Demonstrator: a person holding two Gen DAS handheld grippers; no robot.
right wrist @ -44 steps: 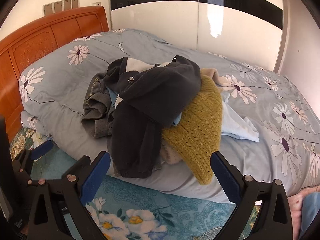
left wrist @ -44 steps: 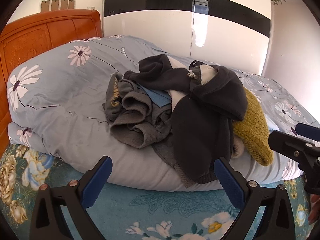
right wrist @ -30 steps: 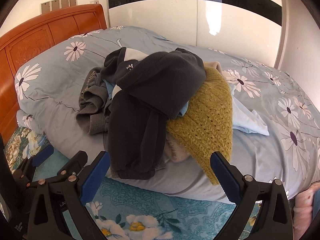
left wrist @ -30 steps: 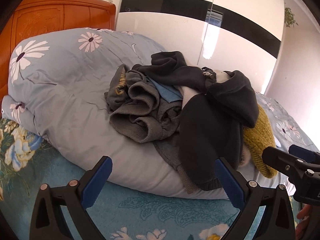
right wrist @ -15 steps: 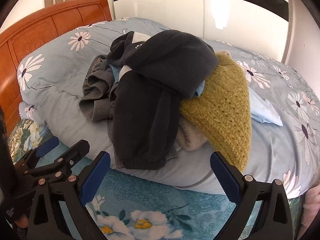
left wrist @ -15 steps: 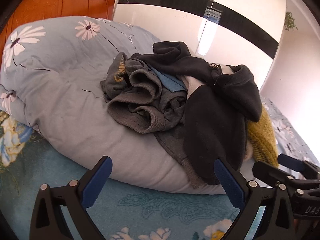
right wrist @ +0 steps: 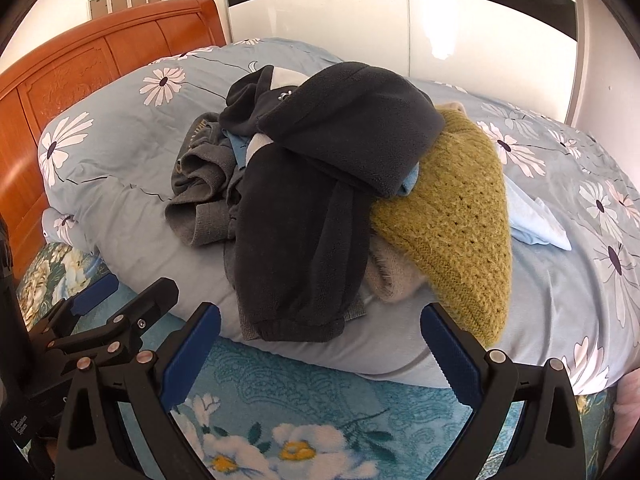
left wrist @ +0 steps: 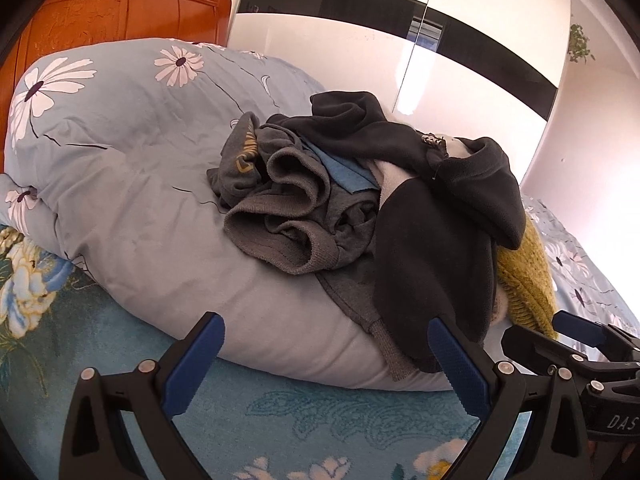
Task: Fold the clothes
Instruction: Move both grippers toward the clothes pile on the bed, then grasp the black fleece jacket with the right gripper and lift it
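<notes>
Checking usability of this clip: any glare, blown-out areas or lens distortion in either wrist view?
Left wrist view: wardrobe door shows a glare patch, the right wall is washed out pink-white, and black fisheye corners bend the headboard. Right wrist view: smaller glare on the wardrobe, clothes pile sharp and evenly lit.

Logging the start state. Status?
Left gripper open, empty. Right gripper open, empty. Clothes pile unfolded on duvet, untouched. Nothing in the way.

- A bed (right wrist: 280,400) with an orange wooden headboard (right wrist: 80,72) carries a teal floral sheet.
- On the sheet lies a bunched pale blue duvet (right wrist: 132,184) printed with white daisies.
- A heap of clothes (right wrist: 320,184) rests on the duvet.
</notes>
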